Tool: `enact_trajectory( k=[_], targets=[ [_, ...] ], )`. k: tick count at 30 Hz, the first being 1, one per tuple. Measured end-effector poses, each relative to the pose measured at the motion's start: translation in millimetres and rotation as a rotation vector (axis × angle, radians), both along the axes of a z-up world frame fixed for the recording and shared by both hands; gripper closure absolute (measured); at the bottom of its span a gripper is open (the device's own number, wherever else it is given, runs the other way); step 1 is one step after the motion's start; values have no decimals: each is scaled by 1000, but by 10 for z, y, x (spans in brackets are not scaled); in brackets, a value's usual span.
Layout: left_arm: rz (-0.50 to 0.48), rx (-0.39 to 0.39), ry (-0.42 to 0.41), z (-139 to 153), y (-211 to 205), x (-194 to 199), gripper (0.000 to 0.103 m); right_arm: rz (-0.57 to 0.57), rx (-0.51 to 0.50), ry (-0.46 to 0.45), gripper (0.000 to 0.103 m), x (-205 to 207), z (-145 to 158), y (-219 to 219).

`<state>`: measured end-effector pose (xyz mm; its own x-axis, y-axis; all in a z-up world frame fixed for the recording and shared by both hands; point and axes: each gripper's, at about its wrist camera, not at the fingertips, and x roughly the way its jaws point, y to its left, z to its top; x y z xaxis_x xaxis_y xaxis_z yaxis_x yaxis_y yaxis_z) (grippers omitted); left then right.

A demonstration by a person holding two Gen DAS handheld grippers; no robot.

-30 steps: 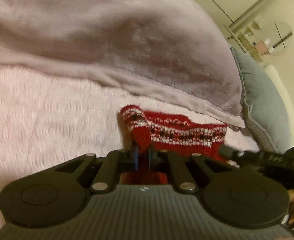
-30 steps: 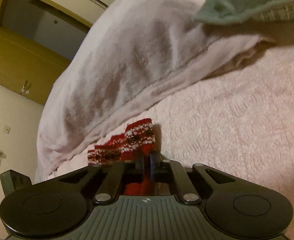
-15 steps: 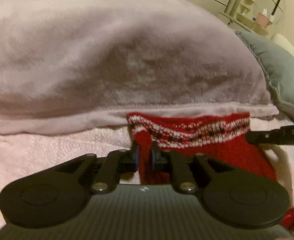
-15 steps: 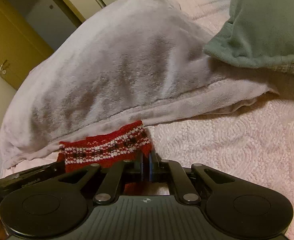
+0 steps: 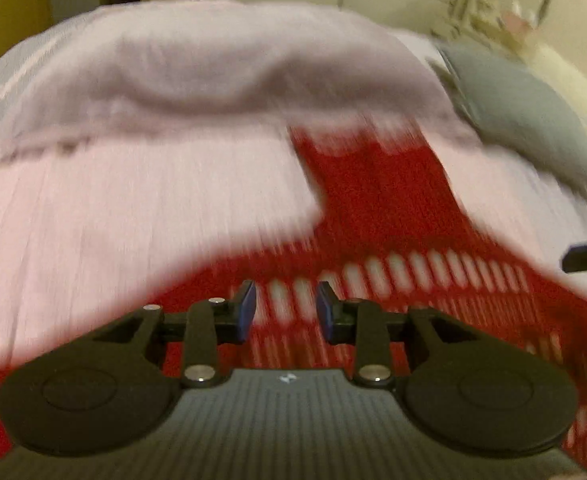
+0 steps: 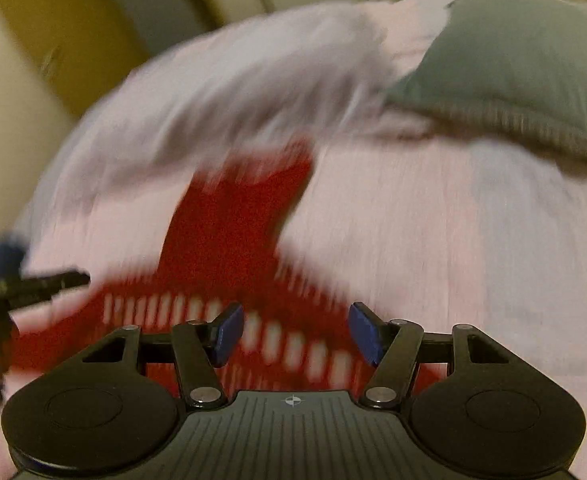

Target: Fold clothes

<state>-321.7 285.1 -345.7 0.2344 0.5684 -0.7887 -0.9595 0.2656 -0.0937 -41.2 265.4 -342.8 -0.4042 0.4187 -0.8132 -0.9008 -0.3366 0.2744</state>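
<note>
Left tool [image 5: 285, 312]: jaws part-spread & opening, blue pads [image 5: 247, 307] clear of the cloth, nothing pinched. The red knit garment [image 5: 377, 200] lies below/behind the gap, flat on the bed. Whether the pads brush the knit, can't tell, pic is badly motion-blurred.

Right tool [image 6: 293, 334]: jaws wide & opening, pads [image 6: 363, 332] well apart, nothing btwn them but the knit's white-patterned band seen underneath. Not gripping. The other tool's black fingertip pokes in at the left edge of the right wrist view; likewise a black tip at the right edge of the left wrist view.

Garment: red w/ white pattern bands. In both views one long narrow part runs away from the tools toward the far side of the bed, its patterned end touching or just under the edge of the grey-pink plush blanket [image 5: 213, 68]. A wider patterned band runs crosswise just ahead of the tools. So roughly a T shape; long axis of the narrow part points away from the cameras.

Under it: pale pink bedspread [image 5: 113, 208]. Grey-green pillow [image 6: 525, 64] far right.

Writing: none readable; only a small logo mark on each tool body, too blurred to read.
</note>
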Motion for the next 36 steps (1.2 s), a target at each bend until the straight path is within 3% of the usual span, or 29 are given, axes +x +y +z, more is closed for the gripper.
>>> enact_trajectory(
  k=[6,8,11,14,17,20,23,25,28,36],
  targets=[
    [-20,-104,141,-200,-1490,-119,75,116,38,-248,41,-260,-149,-1671],
    [-19,-127,181,-249,-1818,-239,73,98,-24,-289,41,-253,-275,-2147],
    [-28,-165,217,-256,-2249,-480,72,9,-217,-351,41,-131,-523,-2750],
    [-33,-194,192,-107,-2471,-755,72,-201,-341,-328,40,43,-510,-3134],
    [-12,-194,130,44,-2525,-1010,69,-317,-303,-301,40,2,-297,-3286],
    [3,-226,65,-7,-2506,-1214,65,-390,-249,-218,40,-104,-190,-3361],
    [-67,-338,139,-191,-2559,-1244,65,-432,-423,-289,40,-164,-486,-3442],
    [-68,-374,143,-143,-2599,-1300,65,-498,-507,-312,40,-136,-526,-3592],
    [-27,-406,141,139,-2604,-1356,68,-559,-480,-247,40,-109,-193,-3765],
    [19,-235,111,1151,-2565,-1005,58,-445,-291,-179,40,-347,806,-3396]
  ],
)
